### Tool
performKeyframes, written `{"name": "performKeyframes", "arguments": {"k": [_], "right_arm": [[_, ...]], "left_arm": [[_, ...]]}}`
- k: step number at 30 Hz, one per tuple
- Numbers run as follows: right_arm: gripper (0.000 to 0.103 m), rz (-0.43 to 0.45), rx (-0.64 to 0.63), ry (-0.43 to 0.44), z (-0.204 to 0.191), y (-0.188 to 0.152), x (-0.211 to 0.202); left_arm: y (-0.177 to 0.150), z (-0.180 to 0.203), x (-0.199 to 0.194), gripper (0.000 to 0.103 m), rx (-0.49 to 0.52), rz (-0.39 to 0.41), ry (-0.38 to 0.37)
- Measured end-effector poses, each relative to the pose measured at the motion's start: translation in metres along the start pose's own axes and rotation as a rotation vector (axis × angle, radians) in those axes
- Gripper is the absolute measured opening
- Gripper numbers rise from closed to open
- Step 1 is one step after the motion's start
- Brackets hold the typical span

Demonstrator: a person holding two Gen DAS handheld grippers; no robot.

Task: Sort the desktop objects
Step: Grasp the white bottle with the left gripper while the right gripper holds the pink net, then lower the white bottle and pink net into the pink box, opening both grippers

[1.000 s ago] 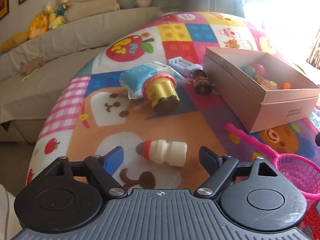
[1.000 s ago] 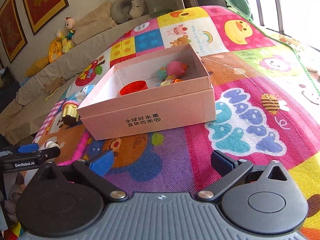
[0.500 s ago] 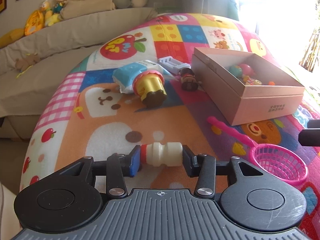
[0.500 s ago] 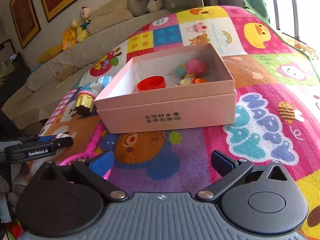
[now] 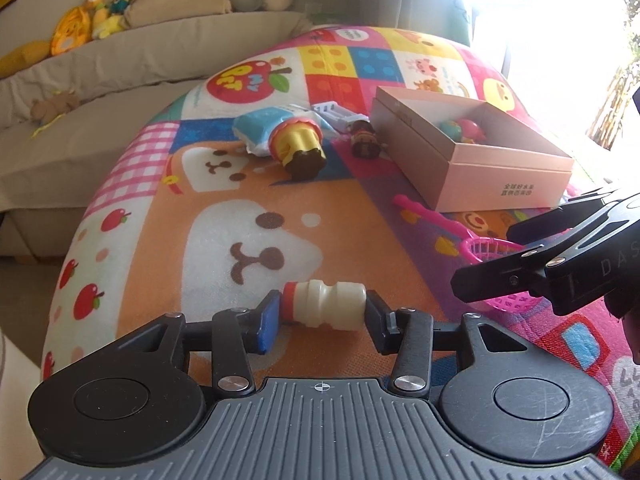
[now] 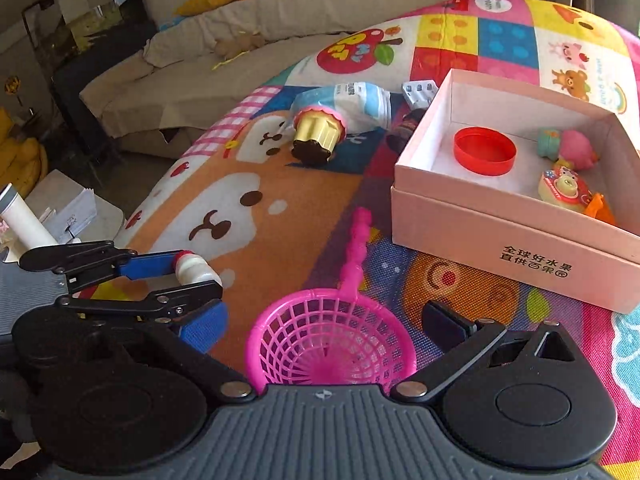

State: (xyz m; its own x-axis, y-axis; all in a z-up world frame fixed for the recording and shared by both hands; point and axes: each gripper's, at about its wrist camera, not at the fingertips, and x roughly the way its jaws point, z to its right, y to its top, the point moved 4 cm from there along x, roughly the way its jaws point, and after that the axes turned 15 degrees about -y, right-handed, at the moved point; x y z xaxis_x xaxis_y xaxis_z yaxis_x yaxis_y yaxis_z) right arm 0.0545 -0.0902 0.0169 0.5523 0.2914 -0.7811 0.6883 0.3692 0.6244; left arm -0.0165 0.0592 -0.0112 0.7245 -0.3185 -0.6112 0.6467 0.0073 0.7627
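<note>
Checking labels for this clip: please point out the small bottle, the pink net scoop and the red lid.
small bottle (image 5: 325, 304): left wrist view, on its cream body between the fingers.
pink net scoop (image 6: 329, 336): right wrist view, on its mesh basket.
red lid (image 6: 484, 152): right wrist view, on its flat top.

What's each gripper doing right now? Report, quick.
Left gripper: shut on the small cream bottle.
Right gripper: open, holding nothing, its fingers either side of the pink net scoop.

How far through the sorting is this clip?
Partway. Done: a red lid and small toys lie in the pink box. In hand: left gripper clamps the little bottle. Left: pink net between the open right gripper fingers, cupcake toy, blue packet.
</note>
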Motion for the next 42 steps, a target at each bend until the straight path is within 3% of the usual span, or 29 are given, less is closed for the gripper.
{"name": "performKeyframes", "arguments": {"k": [2,5,15,18,21,24,26,29,33,34,38,42], "right_arm": [[0.102,-0.018,0.011,-0.003,0.004,-0.003,0.002],[0.084,-0.035,-0.013,0.007,0.004,-0.008,-0.001],[0.083,0.04,-0.066,0.035,0.002,-0.02,-0.042],[0.083,0.154,-0.073,0.017,0.01,-0.009,-0.08],[0.083,0.33,-0.025,-0.032,0.035,0.013,-0.132],[0.083,0.476,0.045,-0.14,0.067,0.032,-0.172],[0.083,0.542,0.072,-0.245,0.085,0.037,-0.185],[0.083,0.525,0.137,-0.3,0.11,0.037,-0.181],[0.083,0.481,0.162,-0.332,0.127,0.023,-0.164],[0.083,0.468,0.164,-0.342,0.131,0.02,-0.158],[0.083,0.427,0.173,-0.388,0.144,0.013,-0.14],[0.083,0.387,0.2,-0.402,0.155,0.016,-0.117]], "left_arm": [[0.0,0.002,0.001,0.054,0.001,0.003,-0.004],[0.0,0.002,0.004,0.054,0.0,0.002,-0.001],[0.007,0.015,0.002,0.048,0.04,-0.003,0.003],[0.033,0.033,-0.006,0.048,0.103,0.065,-0.024],[0.074,0.057,-0.014,0.048,0.198,0.169,-0.05],[0.113,0.08,0.001,0.048,0.282,0.225,-0.062],[0.131,0.09,0.025,0.048,0.297,0.223,-0.071],[0.145,0.1,0.07,0.048,0.269,0.166,-0.102],[0.139,0.104,0.121,0.049,0.254,0.089,-0.093],[0.136,0.102,0.125,0.054,0.238,0.073,-0.097],[0.124,0.093,0.105,0.074,0.213,0.101,-0.099],[0.107,0.074,0.065,0.087,0.194,0.15,-0.051]]}}
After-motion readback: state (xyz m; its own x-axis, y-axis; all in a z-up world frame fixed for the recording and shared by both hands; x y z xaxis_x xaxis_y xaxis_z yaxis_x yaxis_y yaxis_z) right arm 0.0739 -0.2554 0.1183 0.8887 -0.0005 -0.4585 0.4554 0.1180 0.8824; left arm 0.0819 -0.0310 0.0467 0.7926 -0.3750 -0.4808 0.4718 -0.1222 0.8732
